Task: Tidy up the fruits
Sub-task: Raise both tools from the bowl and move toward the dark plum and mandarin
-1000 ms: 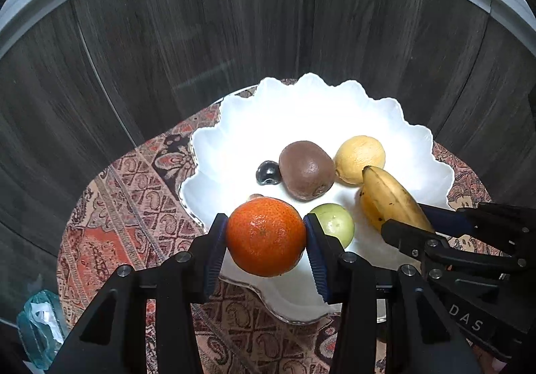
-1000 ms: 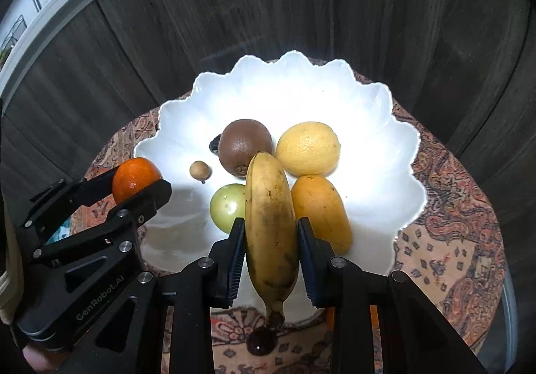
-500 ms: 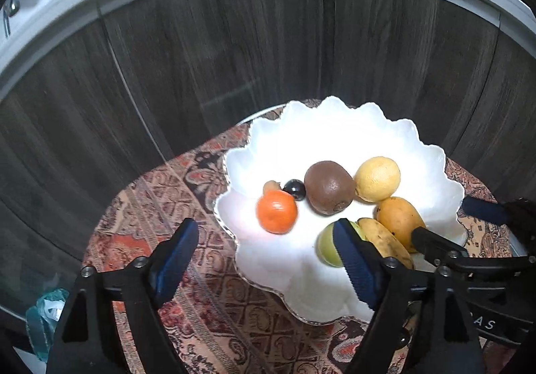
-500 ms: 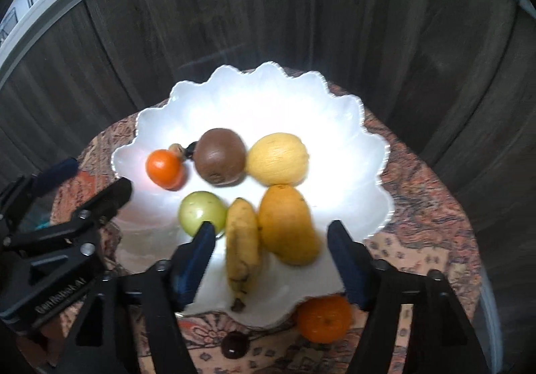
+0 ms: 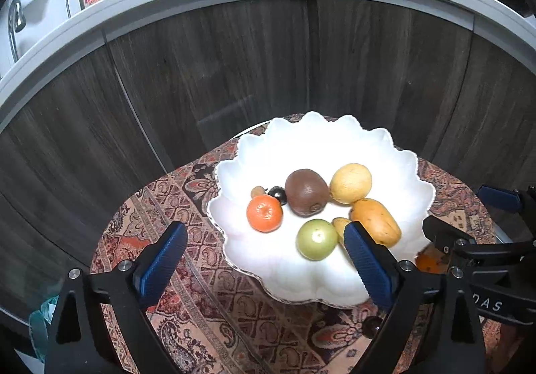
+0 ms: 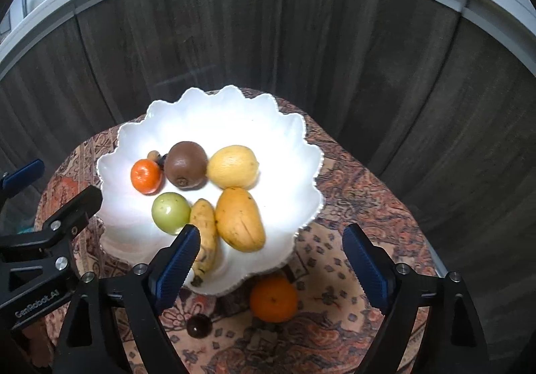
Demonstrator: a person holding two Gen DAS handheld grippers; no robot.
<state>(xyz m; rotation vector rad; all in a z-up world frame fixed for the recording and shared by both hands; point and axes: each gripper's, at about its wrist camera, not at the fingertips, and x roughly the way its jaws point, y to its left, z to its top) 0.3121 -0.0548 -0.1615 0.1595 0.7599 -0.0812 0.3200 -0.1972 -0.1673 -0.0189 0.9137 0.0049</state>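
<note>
The banana (image 6: 205, 233) is lying in the white scalloped bowl (image 6: 294, 139), its long axis running from the bowl's centre to its near rim, stem end pointing at the near rim, between the green fruit (image 6: 171, 212) and the mango (image 6: 239, 219). Both the left gripper (image 5: 264, 265) and the right gripper (image 6: 271, 265) are standing spread wide, holding nothing. An orange (image 6: 273, 298) is sitting on the patterned cloth (image 6: 351, 193) just outside the near rim.

We see only the tip of the banana (image 5: 340, 226) behind the left tongs (image 5: 264, 261). The loose orange (image 5: 429, 261) is mostly hidden too.
</note>
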